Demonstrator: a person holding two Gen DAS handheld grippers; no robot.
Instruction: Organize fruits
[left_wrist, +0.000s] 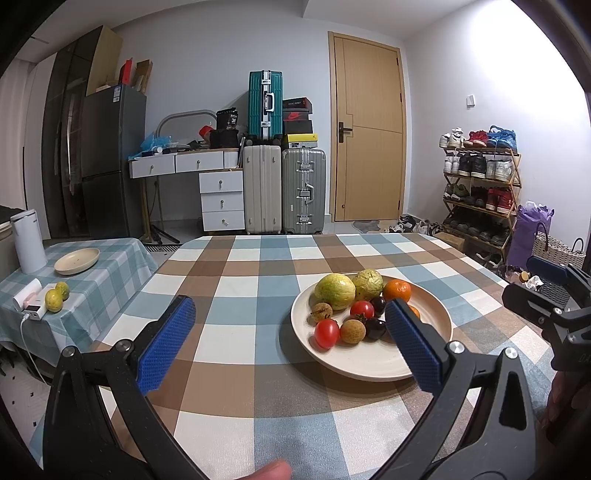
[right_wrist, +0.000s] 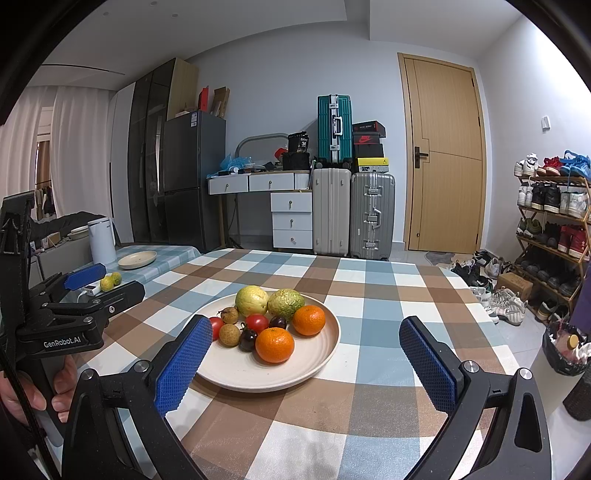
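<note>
A cream plate (left_wrist: 436, 328) (right_wrist: 317, 354) on the checked table holds mixed fruit: two yellow-green guavas (right_wrist: 252, 300), two oranges (right_wrist: 275, 345), two red tomatoes (left_wrist: 326, 333), brown longans (right_wrist: 229, 335) and dark cherries (right_wrist: 248, 339). My left gripper (left_wrist: 291, 347) is open and empty, above the table just left of the plate; its right finger overlaps the plate. My right gripper (right_wrist: 314, 365) is open and empty, hovering in front of the plate. An empty cream plate (left_wrist: 77, 260) (right_wrist: 137, 259) and two small yellow-green fruits (left_wrist: 57, 295) (right_wrist: 110, 281) sit on the side table at left.
The side table (left_wrist: 110, 254) also holds a white kettle (left_wrist: 28, 242) and a white power bank with cable (left_wrist: 31, 312). Suitcases, drawers and a fridge stand at the back wall. A shoe rack (right_wrist: 554, 229) and a bin (right_wrist: 565, 347) stand to the right.
</note>
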